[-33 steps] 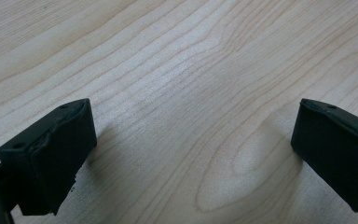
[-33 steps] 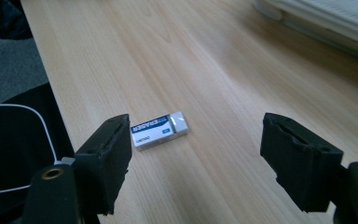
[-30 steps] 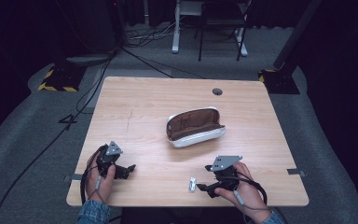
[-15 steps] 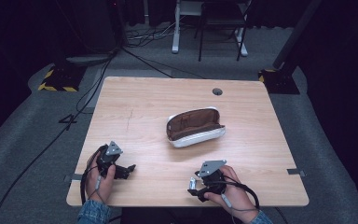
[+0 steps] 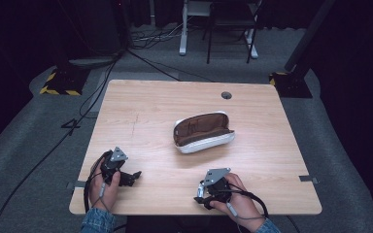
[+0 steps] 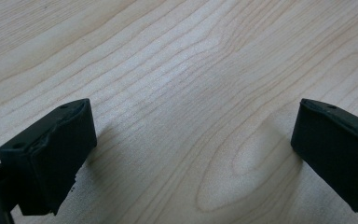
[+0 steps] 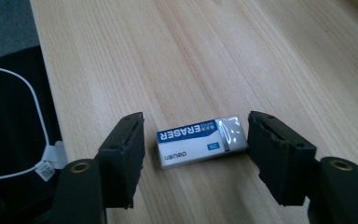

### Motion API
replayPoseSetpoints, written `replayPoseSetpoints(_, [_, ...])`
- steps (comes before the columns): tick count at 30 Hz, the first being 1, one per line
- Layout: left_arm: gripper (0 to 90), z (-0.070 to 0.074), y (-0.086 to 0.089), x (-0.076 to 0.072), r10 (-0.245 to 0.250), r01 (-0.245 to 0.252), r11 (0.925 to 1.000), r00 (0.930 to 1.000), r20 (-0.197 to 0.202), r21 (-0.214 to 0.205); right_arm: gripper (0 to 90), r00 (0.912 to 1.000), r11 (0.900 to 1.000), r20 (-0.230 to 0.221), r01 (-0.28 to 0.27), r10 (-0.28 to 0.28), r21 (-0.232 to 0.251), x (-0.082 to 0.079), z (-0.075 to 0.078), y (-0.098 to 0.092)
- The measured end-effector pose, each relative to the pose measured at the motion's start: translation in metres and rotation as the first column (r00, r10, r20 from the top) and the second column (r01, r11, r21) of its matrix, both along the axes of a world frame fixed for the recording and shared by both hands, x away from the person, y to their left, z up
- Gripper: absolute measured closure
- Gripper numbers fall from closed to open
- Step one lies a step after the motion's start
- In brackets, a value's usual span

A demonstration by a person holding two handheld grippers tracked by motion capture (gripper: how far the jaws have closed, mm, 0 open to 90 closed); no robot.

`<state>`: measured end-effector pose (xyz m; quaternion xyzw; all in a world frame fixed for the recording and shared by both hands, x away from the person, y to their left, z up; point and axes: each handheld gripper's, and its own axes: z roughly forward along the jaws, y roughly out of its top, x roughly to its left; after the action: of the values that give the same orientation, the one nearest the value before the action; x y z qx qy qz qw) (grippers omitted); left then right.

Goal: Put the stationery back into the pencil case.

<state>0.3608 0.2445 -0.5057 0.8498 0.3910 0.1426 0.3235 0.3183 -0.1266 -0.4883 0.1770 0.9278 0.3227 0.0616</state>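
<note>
ok, my right gripper (image 7: pixel 193 154): jaws spread, eraser between them, not clamped yet, near jaw just touching or almost.
eraser (image 7: pixel 200 140): flat on the table (image 5: pixel 150 107), blue-white sleeve, lying crosswise between my right jaws.
my left gripper (image 6: pixel 191 154): jaws wide apart, bare wood between them.
case (image 5: pixel 203 132): open, brown lining, ahead of both grippers, well apart from them.

One overhead camera, two riding on the tools

The high view looks forward and down over the whole counter (image 5: pixel 150 107). The left gripper view sits close above bare wood; the right gripper view looks steeply down at an eraser (image 7: pixel 200 140) near the counter's front edge, ground both share with the high view.
</note>
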Motion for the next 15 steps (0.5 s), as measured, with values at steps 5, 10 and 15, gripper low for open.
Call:
replayPoseSetpoints(5, [0.6,0.0,0.0,-0.0001,0.001,-0.001,1.0,1.0,-0.001,0.0,46.0,0.9999,0.9999,0.002,-0.014,0.014,0.0,-0.0006,0.001,0.0007])
replayPoseSetpoints(10, [0.6,0.0,0.0,0.0,0.0,0.0,1.0,1.0,0.0,0.0,46.8,1.0,1.0,0.002,-0.009,0.009,-0.003,-0.0018,0.0014,0.0006])
replayPoseSetpoints(15, [0.6,0.0,0.0,-0.0001,0.001,-0.001,1.0,1.0,-0.001,0.0,47.0,0.9999,1.0,0.006,-0.009,0.009,0.003,-0.002,0.0022,0.0005])
